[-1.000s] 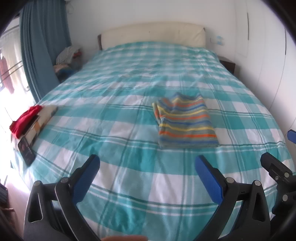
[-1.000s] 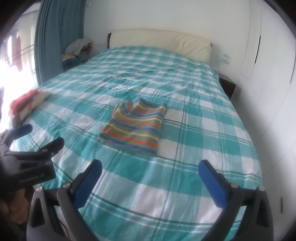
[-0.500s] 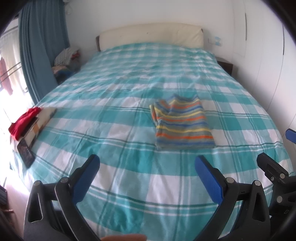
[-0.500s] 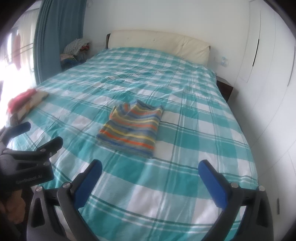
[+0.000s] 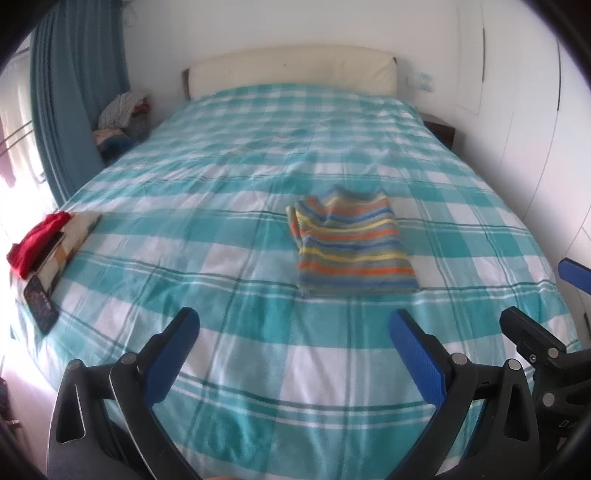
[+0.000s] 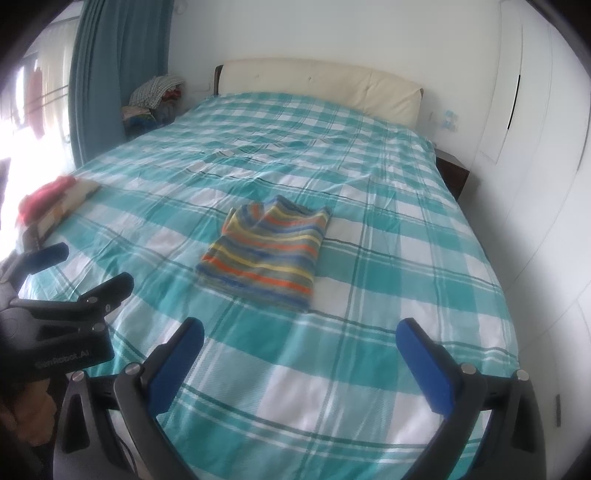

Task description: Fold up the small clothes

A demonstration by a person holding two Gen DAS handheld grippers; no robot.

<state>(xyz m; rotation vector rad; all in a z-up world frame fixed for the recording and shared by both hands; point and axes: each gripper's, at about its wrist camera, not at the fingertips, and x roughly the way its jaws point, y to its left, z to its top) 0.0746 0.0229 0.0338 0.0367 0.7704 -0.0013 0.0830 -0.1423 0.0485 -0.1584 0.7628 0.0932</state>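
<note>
The left hand-held gripper (image 5: 293,326) is held over the near edge of the bed (image 5: 229,192), its blue-padded fingers (image 5: 417,354) spread wide with nothing between them. The right hand-held gripper (image 6: 301,338) is held likewise at the near edge, jaws spread and nothing gripped; part of it is seen at the right border of the left wrist view, and the left one is seen at the left border of the right wrist view.

The bed is covered by a teal and white checked sheet (image 6: 388,229), slightly creased. A cream headboard (image 5: 291,72) is set against the white wall (image 5: 258,29) at the far end. A teal curtain (image 5: 62,110) is hung on the left, beside a bright window. White cupboard doors (image 6: 535,166) are seen along the right side.

A striped top (image 5: 351,243), banded in orange, yellow, blue and grey, is laid folded into a neat rectangle near the middle of the bed, well apart from both grippers. Its neckline end is turned toward the headboard.

A heap of clothes (image 5: 122,118) is piled beside the bed's far left corner. At the left edge of the bed a red garment (image 5: 37,240) is laid on a patterned cloth (image 5: 70,243), and a dark flat object (image 5: 40,302) is laid just beside them, nearer the camera; what it is cannot be told.
</note>
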